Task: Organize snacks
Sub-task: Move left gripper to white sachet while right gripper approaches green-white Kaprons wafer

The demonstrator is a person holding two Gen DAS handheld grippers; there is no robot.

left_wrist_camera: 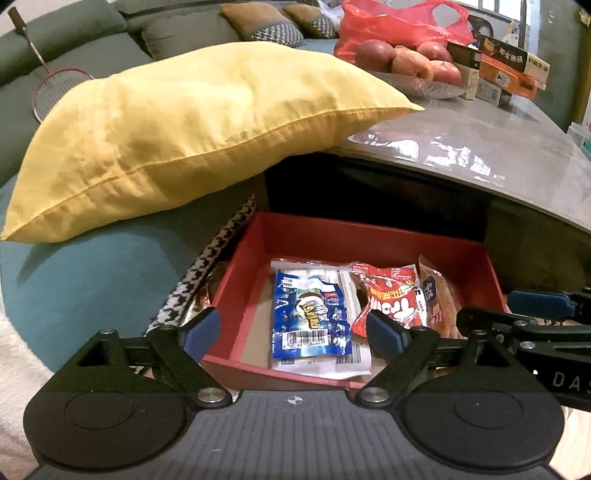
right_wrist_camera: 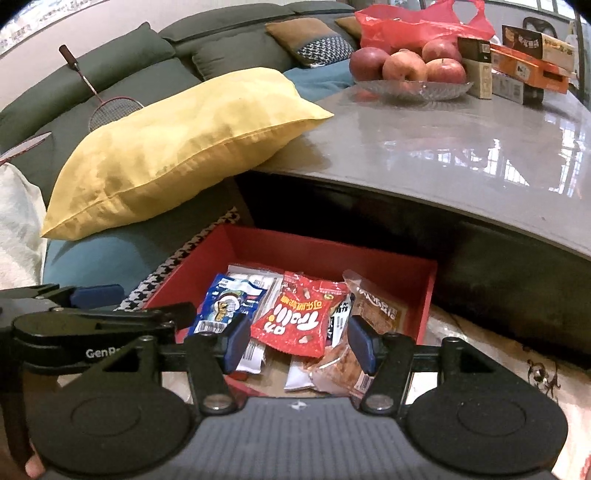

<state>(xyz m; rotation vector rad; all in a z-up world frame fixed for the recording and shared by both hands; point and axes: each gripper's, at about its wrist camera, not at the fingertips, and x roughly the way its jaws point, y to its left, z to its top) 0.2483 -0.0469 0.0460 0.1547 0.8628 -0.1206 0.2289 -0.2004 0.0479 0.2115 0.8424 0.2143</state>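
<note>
A red open box sits on the floor below the table edge. Inside lie a blue snack packet, a red Trolli candy bag, a brown pastry pack and white packets underneath. My left gripper is open and empty, hovering over the box's near edge. My right gripper is open and empty above the box, its fingers either side of the red bag. The right gripper shows at the right in the left wrist view.
A yellow pillow lies on a teal cushion left of the box, overlapping the grey table. A glass bowl of apples, a red plastic bag and stacked cartons stand at the table's far side.
</note>
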